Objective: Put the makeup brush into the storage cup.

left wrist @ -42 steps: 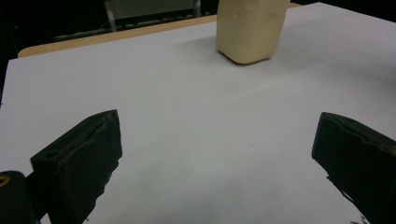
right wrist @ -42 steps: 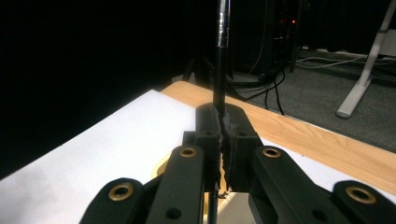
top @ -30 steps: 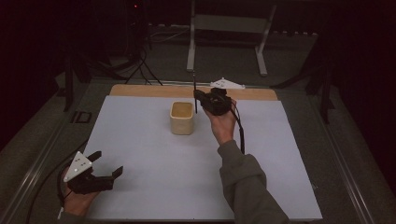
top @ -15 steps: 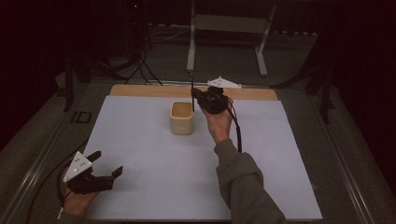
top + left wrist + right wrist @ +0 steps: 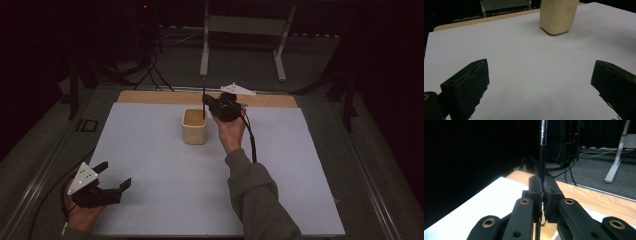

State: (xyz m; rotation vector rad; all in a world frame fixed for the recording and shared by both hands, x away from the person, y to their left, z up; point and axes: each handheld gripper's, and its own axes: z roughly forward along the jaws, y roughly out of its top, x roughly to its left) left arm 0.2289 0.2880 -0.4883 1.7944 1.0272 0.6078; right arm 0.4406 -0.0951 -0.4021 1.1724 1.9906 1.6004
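A beige cup (image 5: 194,126) stands on the white sheet (image 5: 165,165) toward the back middle. My right gripper (image 5: 209,104) hovers just right of the cup's rim, shut on a thin black rod (image 5: 203,97) held upright, its lower end dipping into the cup's mouth. The right gripper view has the jaws (image 5: 543,187) pinching the rod (image 5: 542,150), which rises past the frame's top. Near the front left corner my left gripper (image 5: 114,175) rests open and holds nothing. In the left gripper view its fingers (image 5: 540,82) stand wide apart with the cup (image 5: 557,15) far ahead.
A wooden strip (image 5: 150,97) runs along the table's back edge. A small black item (image 5: 88,125) lies off the sheet at the left. Behind the table are a white stand's legs (image 5: 205,45) and cables (image 5: 150,75) on the floor.
My right gripper has shifted slightly left with the rod, bringing it over the cup. The left gripper has stayed where it was.
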